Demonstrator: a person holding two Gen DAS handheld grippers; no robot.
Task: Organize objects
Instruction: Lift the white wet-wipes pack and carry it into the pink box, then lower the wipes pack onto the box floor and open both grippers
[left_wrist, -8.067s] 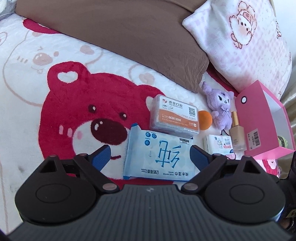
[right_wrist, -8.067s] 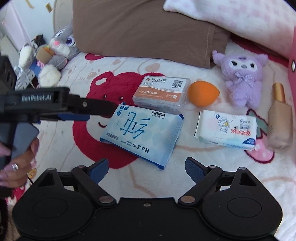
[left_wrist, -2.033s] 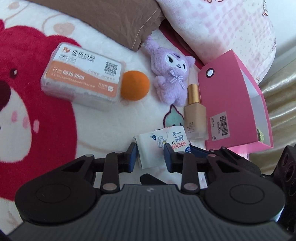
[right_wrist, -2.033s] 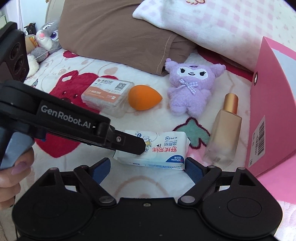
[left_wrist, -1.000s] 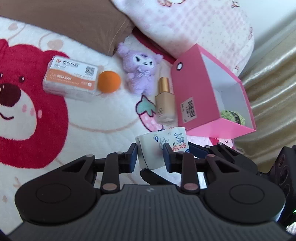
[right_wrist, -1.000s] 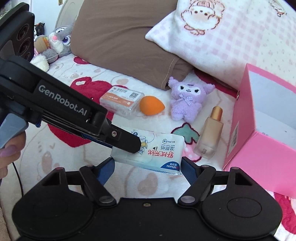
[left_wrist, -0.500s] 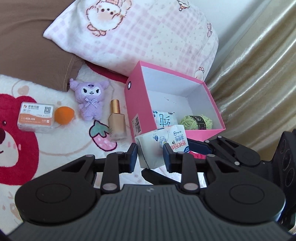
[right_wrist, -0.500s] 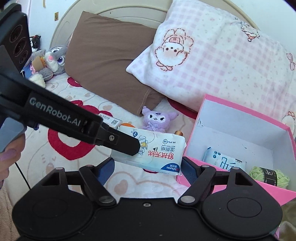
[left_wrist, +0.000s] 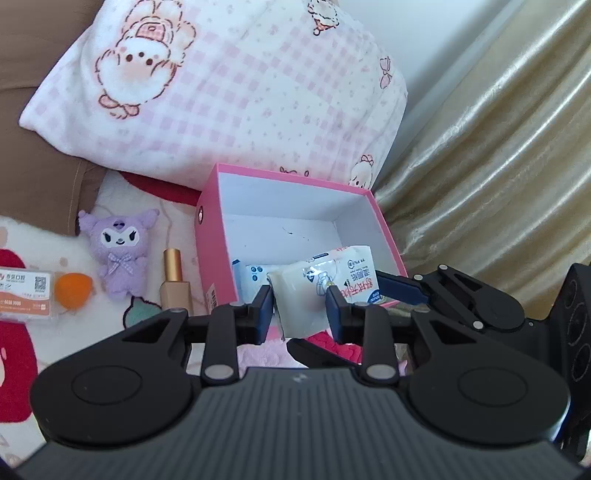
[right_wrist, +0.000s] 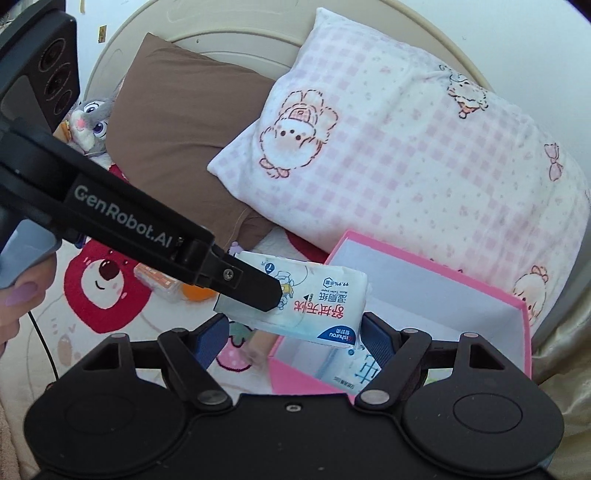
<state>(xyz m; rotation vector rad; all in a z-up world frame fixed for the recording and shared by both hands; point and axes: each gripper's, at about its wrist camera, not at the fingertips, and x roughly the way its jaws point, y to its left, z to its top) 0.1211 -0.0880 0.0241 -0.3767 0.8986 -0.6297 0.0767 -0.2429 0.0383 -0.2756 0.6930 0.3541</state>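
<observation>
A small white tissue pack (left_wrist: 343, 273) with red writing hangs in the air over the near part of the open pink box (left_wrist: 288, 175). My left gripper (left_wrist: 299, 306) is shut on its near end. The right gripper (right_wrist: 295, 338) spans the pack (right_wrist: 317, 306) lengthwise, a blue pad against each end, and the left gripper's fingertip (right_wrist: 258, 291) reaches in from the left. Inside the pink box (right_wrist: 424, 258) lies a blue wet-wipes pack (left_wrist: 251, 275). Part of the box floor is hidden behind the held pack.
On the bear blanket left of the box lie a purple plush (left_wrist: 118, 251), a gold-capped foundation bottle (left_wrist: 173, 284), an orange sponge (left_wrist: 72, 290) and a clear box with an orange label (left_wrist: 26, 291). A checked pillow (left_wrist: 221, 92) is behind; a gold curtain (left_wrist: 498, 166) hangs right.
Both grippers have risen with the tissue pack and carried it right, from above the blanket beside the bottle to above the pink box. The grip on it looks the same.
</observation>
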